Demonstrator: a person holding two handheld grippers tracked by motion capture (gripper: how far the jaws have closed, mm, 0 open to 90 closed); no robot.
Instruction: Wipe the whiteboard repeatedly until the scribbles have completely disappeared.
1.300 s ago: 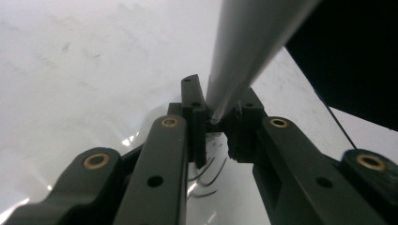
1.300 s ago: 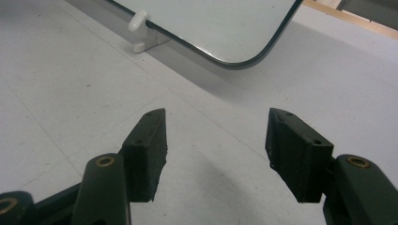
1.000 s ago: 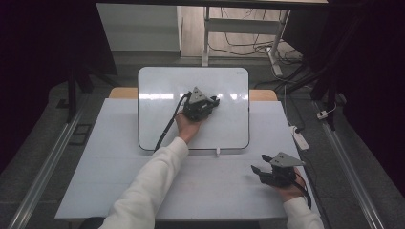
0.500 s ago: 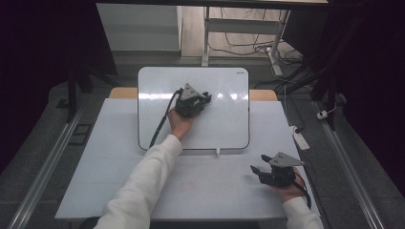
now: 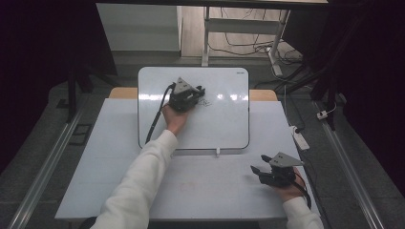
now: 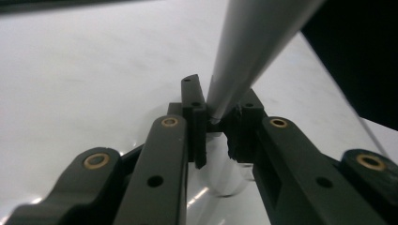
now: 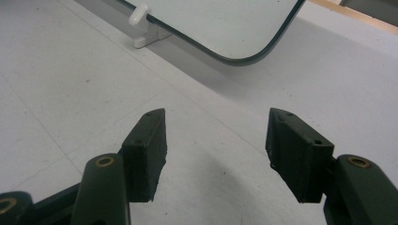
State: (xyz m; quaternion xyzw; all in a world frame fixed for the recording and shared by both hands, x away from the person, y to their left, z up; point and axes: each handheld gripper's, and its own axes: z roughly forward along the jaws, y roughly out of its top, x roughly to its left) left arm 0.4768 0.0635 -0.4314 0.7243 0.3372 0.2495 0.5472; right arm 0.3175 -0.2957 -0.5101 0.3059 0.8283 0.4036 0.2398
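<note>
On the whiteboard (image 5: 224, 129), L gripper (image 5: 195, 94) clamps a pen (image 6: 253, 51), writing, marks (image 5: 205, 101) at tip. R gripper (image 5: 257, 171) idle on table (image 5: 110, 157), jaws apart, empty. Next prob.: steady strokes, light pressure.

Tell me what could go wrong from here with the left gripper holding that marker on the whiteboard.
1. The left gripper clamps the grey marker only near its lower end, so pressing on the whiteboard could tilt or slip it.
2. The gripper sits right beside the scribbles; dragging over them might smear the ink.
3. The right gripper rests open on the table, not steadying the board.
</note>
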